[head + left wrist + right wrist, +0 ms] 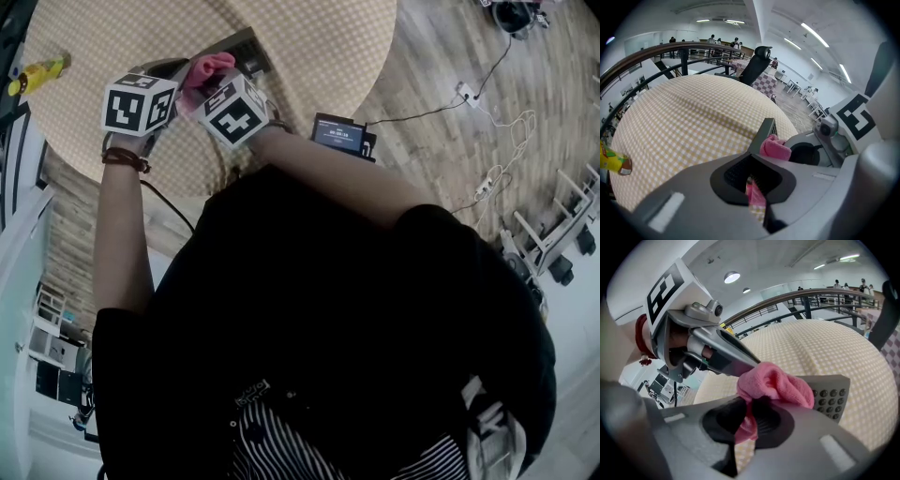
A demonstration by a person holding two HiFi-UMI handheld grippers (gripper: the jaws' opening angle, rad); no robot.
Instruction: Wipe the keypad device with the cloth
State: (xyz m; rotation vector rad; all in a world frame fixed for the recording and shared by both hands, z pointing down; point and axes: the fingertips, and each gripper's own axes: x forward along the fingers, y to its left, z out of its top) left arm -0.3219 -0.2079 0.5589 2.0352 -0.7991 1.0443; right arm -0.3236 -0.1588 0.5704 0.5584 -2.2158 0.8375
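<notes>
The dark grey keypad device [829, 399] is held tilted above the round checkered table [319, 47], its buttons facing the right gripper view. My left gripper [757, 161] looks shut on the device's edge [765, 131]; in the right gripper view its fingers [726, 352] run in from the upper left and end under the cloth. My right gripper [752, 404] is shut on the pink cloth [776, 383], whose bunched end rests against the device's face. In the head view both marker cubes sit close together at the top left, with the cloth [211, 66] and the device [246, 49] just beyond them.
A yellow bottle [37, 73] lies near the table's far left edge. A small black screen unit [342, 134] with a cable sits by the table's near right rim. Cables and a power strip [464, 92] trail over the wood floor. An office chair [757, 63] stands beyond the table.
</notes>
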